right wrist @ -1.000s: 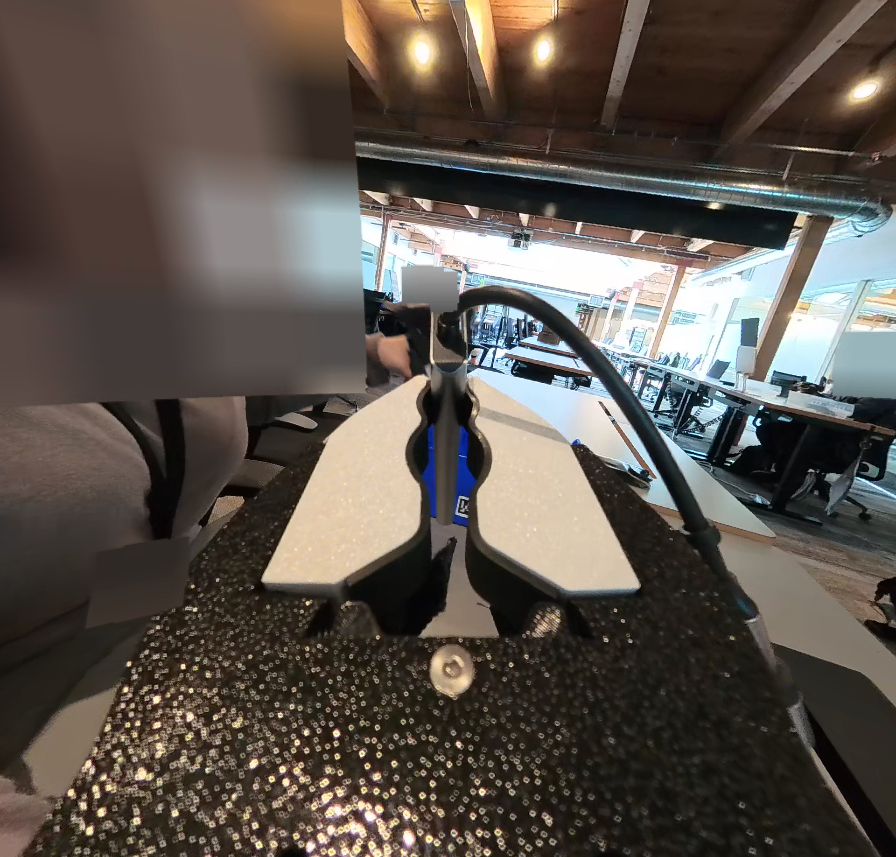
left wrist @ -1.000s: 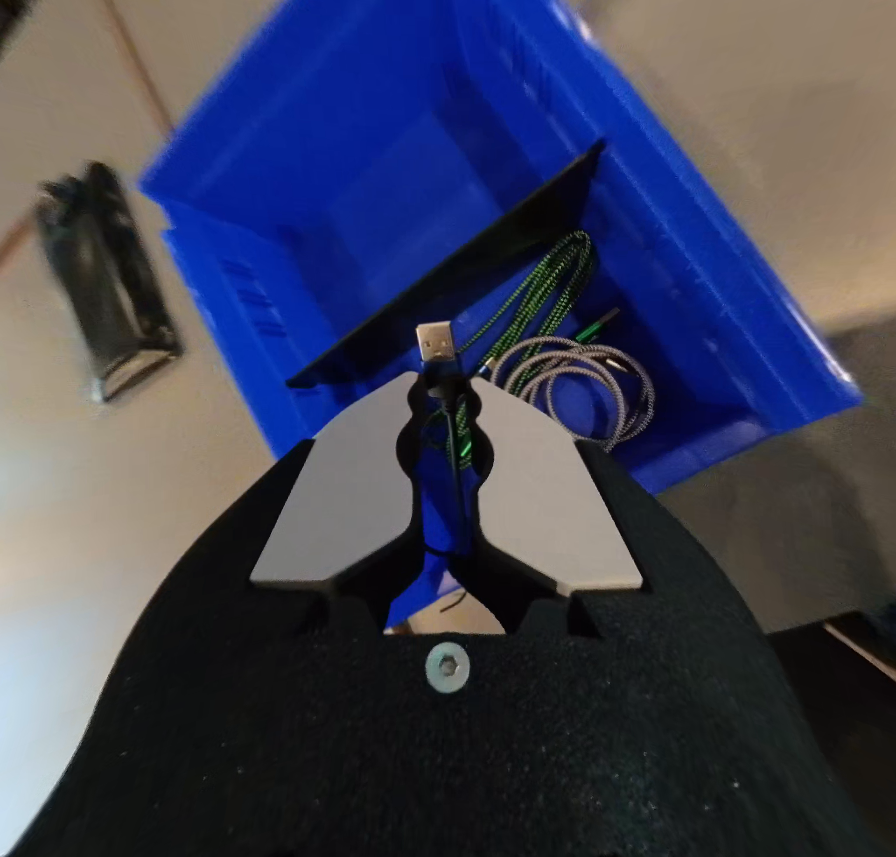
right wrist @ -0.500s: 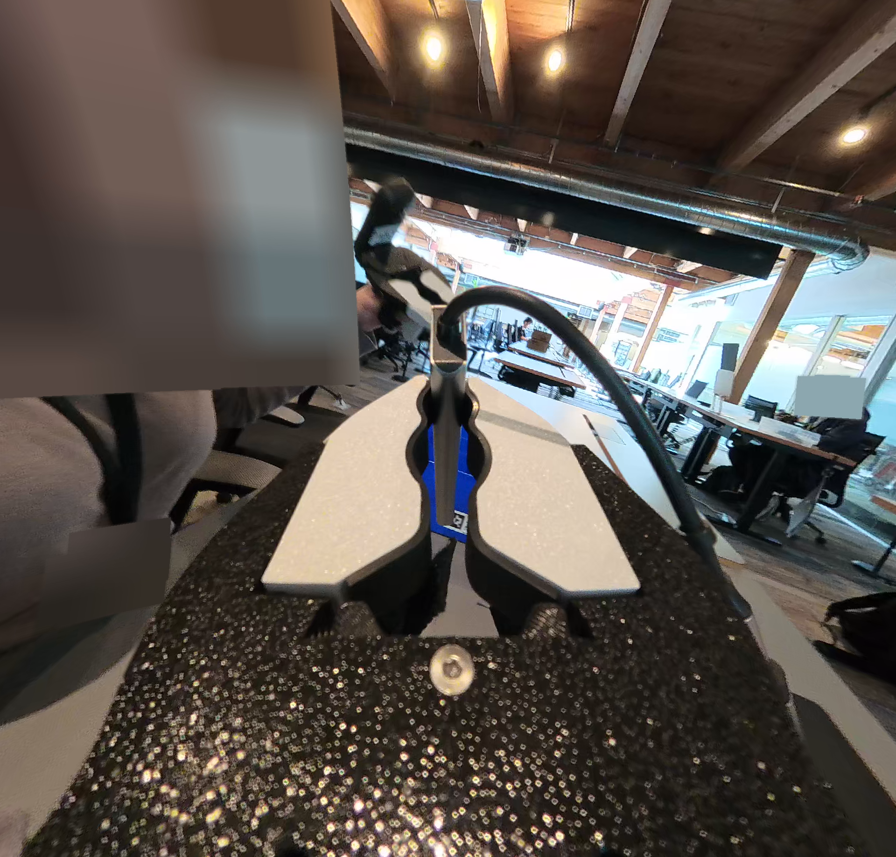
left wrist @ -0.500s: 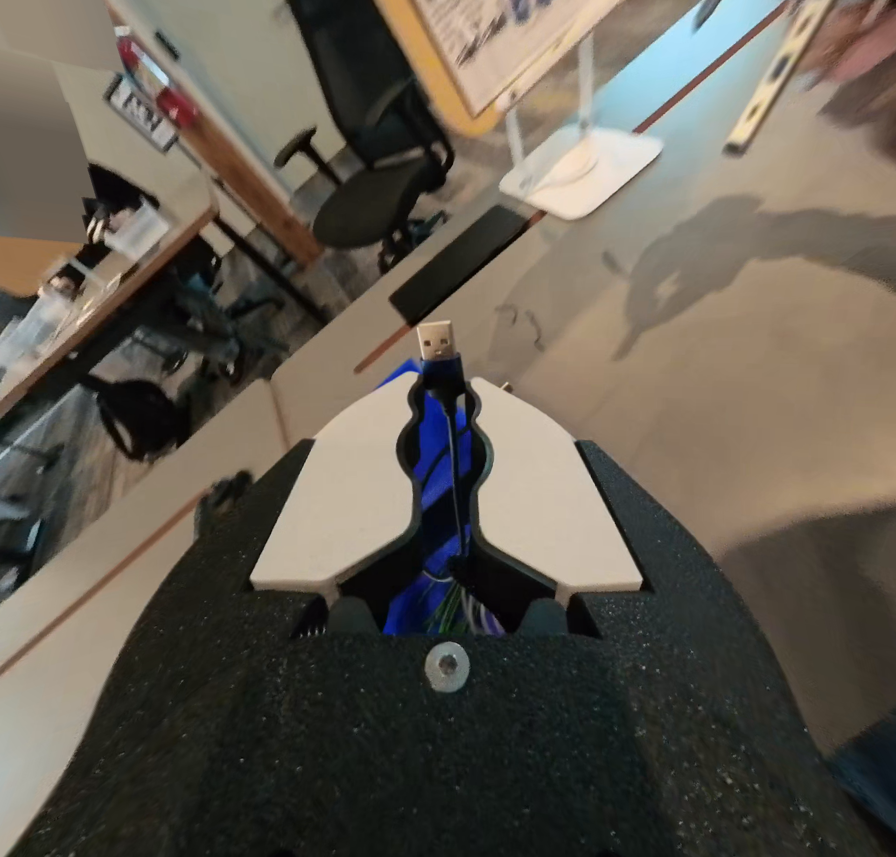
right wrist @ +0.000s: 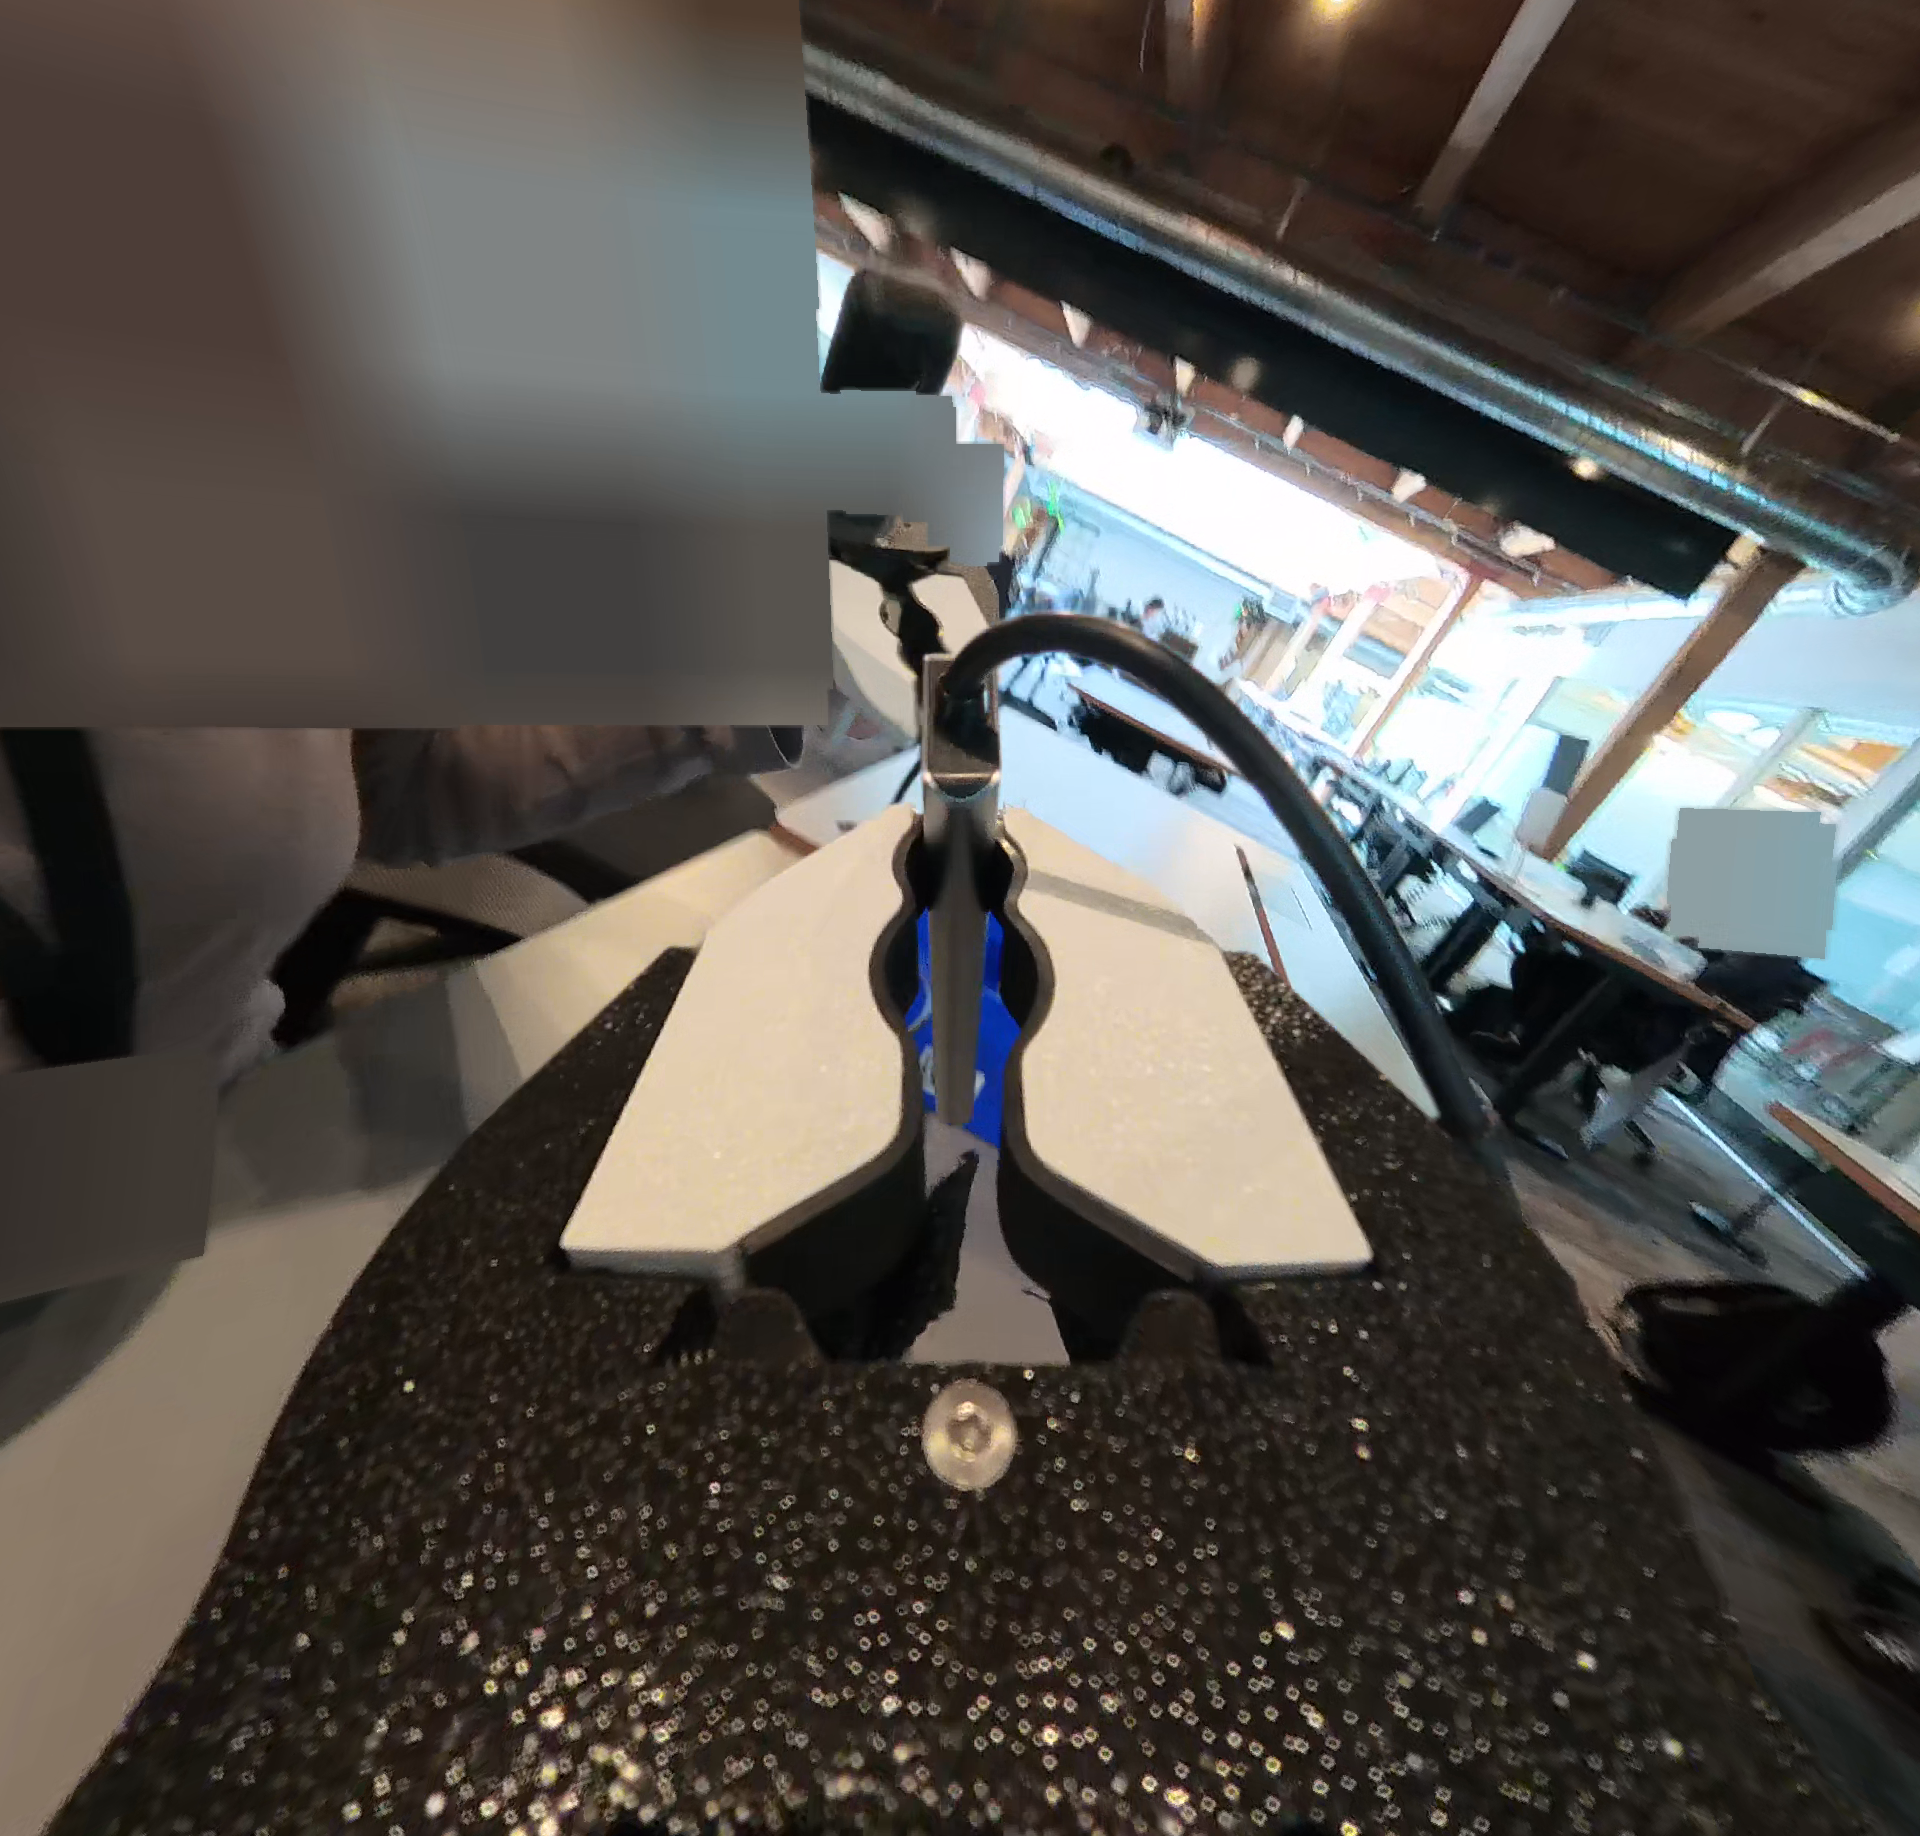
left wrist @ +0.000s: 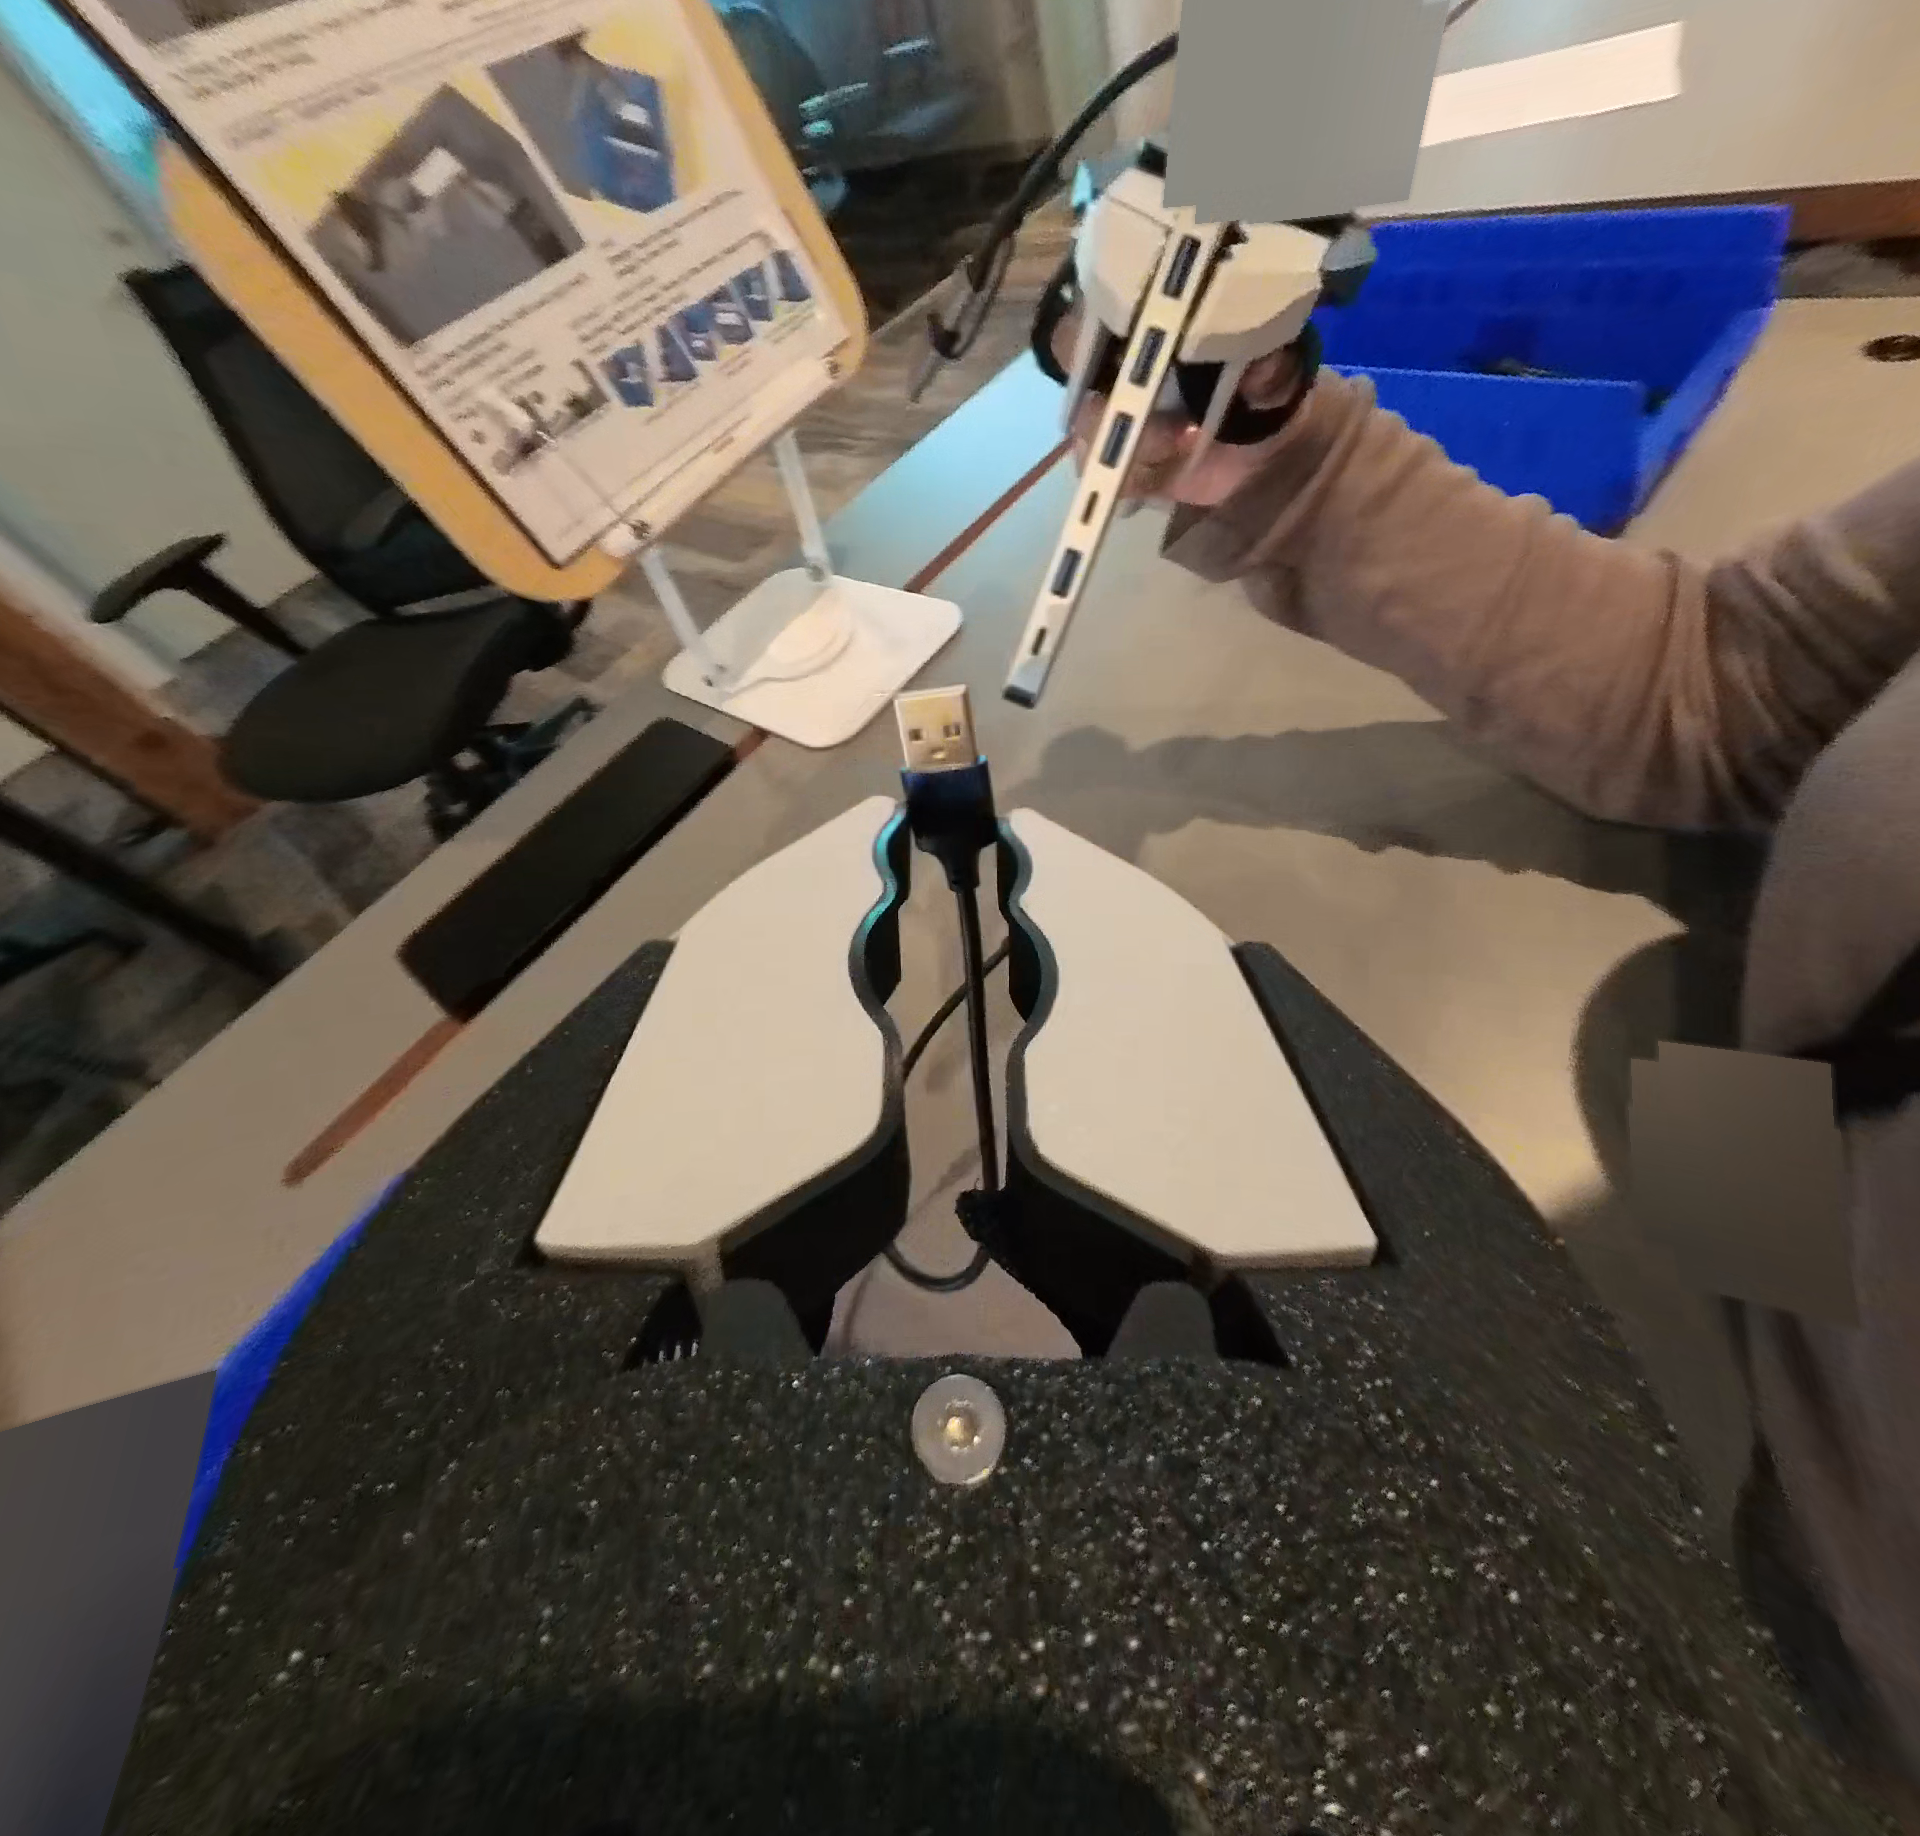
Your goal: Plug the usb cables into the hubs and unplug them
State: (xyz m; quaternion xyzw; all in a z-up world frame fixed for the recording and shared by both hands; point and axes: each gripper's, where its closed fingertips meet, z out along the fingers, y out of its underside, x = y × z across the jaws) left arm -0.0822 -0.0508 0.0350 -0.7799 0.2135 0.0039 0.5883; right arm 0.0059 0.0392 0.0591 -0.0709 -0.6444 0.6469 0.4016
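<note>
My left gripper is shut on a USB cable, whose silver plug sticks out past the fingertips and whose thin black lead runs back between the fingers. Ahead and to the upper right, the right gripper holds a long silver hub with several ports along its side; its lower end hangs just above and right of the plug. In the right wrist view my right gripper is shut on the same hub, seen edge-on, with the hub's thick black lead arching off to the right.
A grey table lies below. A blue bin stands at the back right. A sign on a white stand stands at the back left, with a black pad near the table edge. A person's sleeve crosses the right side. My right fingertips sit around 15 cm from my left ones.
My left gripper has swung up and away from the blue bin with the cable, and now faces the hub in the right gripper. The right gripper has tilted a little.
</note>
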